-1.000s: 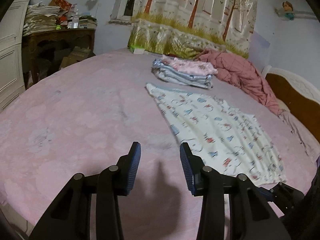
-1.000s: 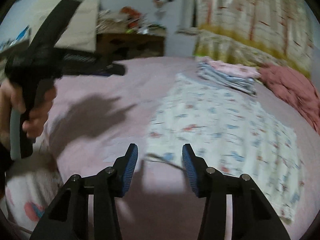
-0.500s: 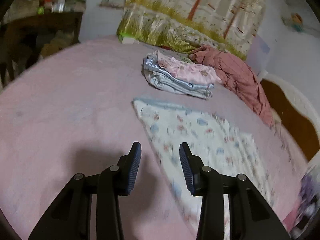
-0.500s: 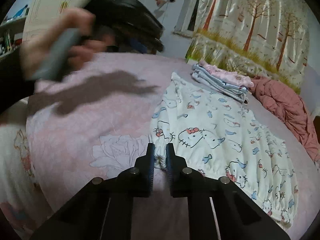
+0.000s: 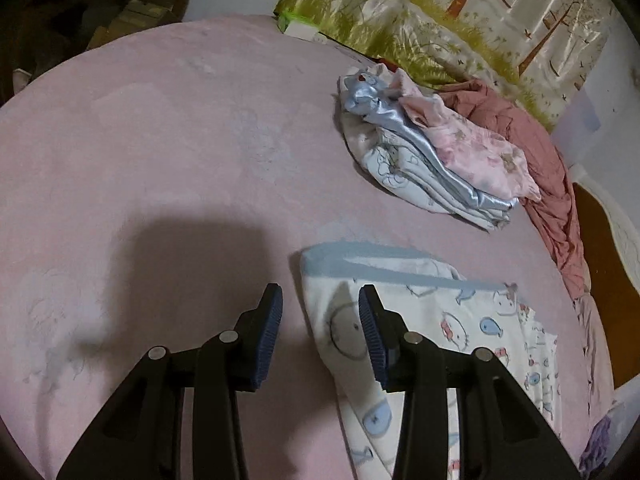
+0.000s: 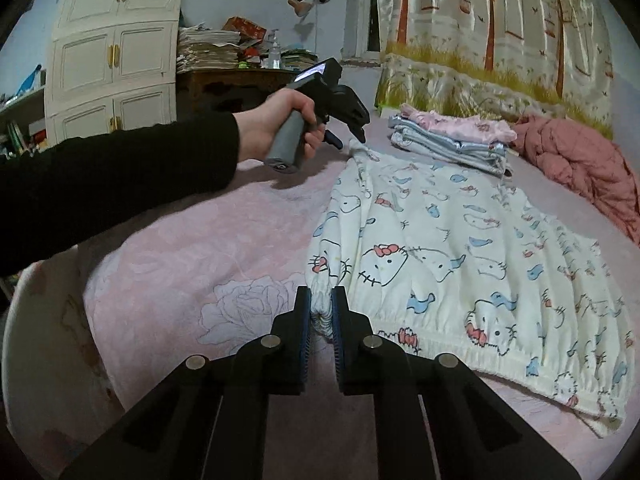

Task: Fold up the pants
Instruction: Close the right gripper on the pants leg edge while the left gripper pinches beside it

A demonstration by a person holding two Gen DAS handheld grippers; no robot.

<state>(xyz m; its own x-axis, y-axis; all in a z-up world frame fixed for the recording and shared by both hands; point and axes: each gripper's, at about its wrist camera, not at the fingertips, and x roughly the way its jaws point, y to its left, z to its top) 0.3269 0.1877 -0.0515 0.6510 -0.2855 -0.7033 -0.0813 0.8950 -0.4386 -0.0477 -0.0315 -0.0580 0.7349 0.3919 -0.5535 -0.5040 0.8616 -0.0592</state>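
No readable text or labels anywhere, just the cartoon cat faces with red bows printed all over the pants [image 6: 460, 256]. They're cream with blue and pink bits, lying spread flat on the pink bedspread [image 6: 192, 248], a gathered elastic edge nearest me in the right view and a pale blue band at the far end.

Since half a second ago my right gripper [image 6: 321, 312] hasn't budged: it's still pinching the near left corner of that elastic edge, fabric bunched between the blue pads. The left gripper [image 5: 320, 322] has moved in over the far corner, jaws spread wide, one pad over bare bedspread, the other over the pants [image 5: 432, 320], not touching as far as I can tell.

The stack of folded clothes [image 5: 432, 152] sits just beyond that corner, reddish quilt [image 6: 580, 160] beside it.
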